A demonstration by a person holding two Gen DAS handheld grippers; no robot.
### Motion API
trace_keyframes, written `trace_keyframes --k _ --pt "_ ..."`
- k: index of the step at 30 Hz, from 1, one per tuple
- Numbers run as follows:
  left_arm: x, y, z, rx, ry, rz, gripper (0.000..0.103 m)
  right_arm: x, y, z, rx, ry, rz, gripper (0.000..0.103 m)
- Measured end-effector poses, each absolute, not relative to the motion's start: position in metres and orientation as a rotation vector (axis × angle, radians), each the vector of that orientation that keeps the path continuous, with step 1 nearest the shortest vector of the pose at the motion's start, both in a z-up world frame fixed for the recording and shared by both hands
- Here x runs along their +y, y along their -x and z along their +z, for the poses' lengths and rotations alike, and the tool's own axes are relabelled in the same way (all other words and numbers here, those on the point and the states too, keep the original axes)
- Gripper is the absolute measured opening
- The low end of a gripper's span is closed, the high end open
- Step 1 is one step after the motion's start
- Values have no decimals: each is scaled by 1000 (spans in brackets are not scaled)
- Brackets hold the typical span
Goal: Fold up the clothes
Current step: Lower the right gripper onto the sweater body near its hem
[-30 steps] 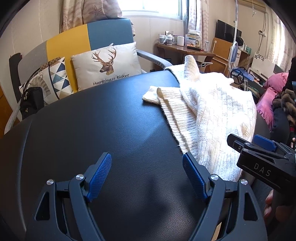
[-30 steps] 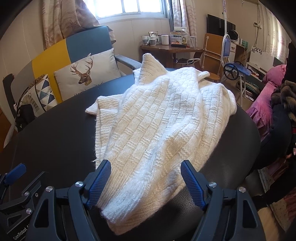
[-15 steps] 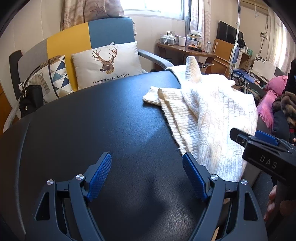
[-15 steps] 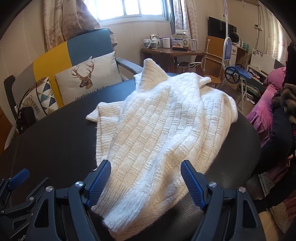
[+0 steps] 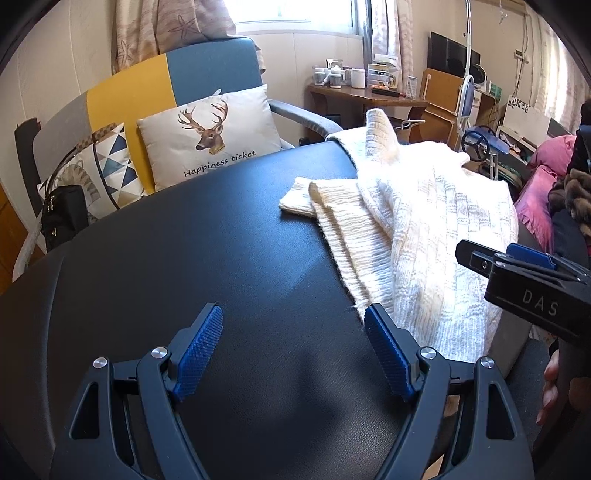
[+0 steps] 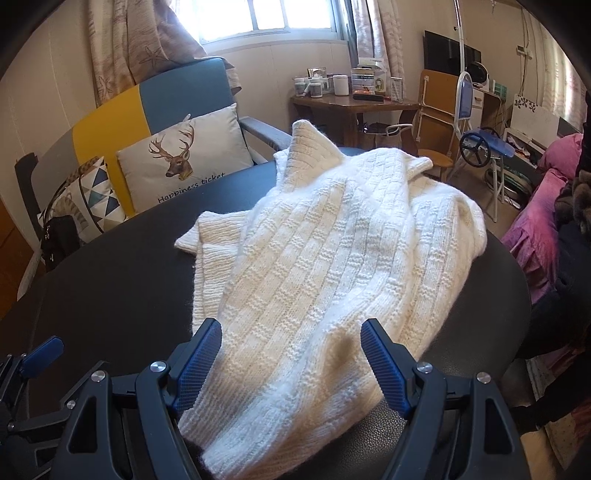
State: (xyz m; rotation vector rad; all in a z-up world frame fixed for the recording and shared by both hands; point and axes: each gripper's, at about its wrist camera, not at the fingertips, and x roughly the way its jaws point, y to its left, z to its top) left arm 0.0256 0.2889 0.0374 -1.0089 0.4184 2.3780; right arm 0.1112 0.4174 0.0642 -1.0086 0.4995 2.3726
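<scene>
1. A black round tabletop (image 5: 177, 258) fills the foreground.
2. The left gripper (image 5: 293, 349) hovers over bare tabletop, jaws spread wide and holding nothing; its right finger sits just beside the sweater's edge.
3. The right gripper (image 6: 291, 360) is likewise wide open and empty, its blue pads on either side of the sweater's near hem.
4. A cream knitted sweater (image 6: 332, 258) lies rumpled across the tabletop's right half.
5. Beyond stand a blue-and-yellow chair (image 5: 166, 77) with a deer cushion (image 5: 210, 136), a wooden desk (image 6: 354, 107), and a curtained window (image 6: 258, 18).
</scene>
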Motion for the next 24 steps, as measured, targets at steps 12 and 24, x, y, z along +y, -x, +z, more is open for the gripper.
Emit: trace_keyframes --k 12,24 --pt "306 -23 39 482 1004 2360 82 447 -99 66 535 982 2366 80" --pt "307 -15 20 530 1081 2350 82 513 -20 61 494 1007 2332 80"
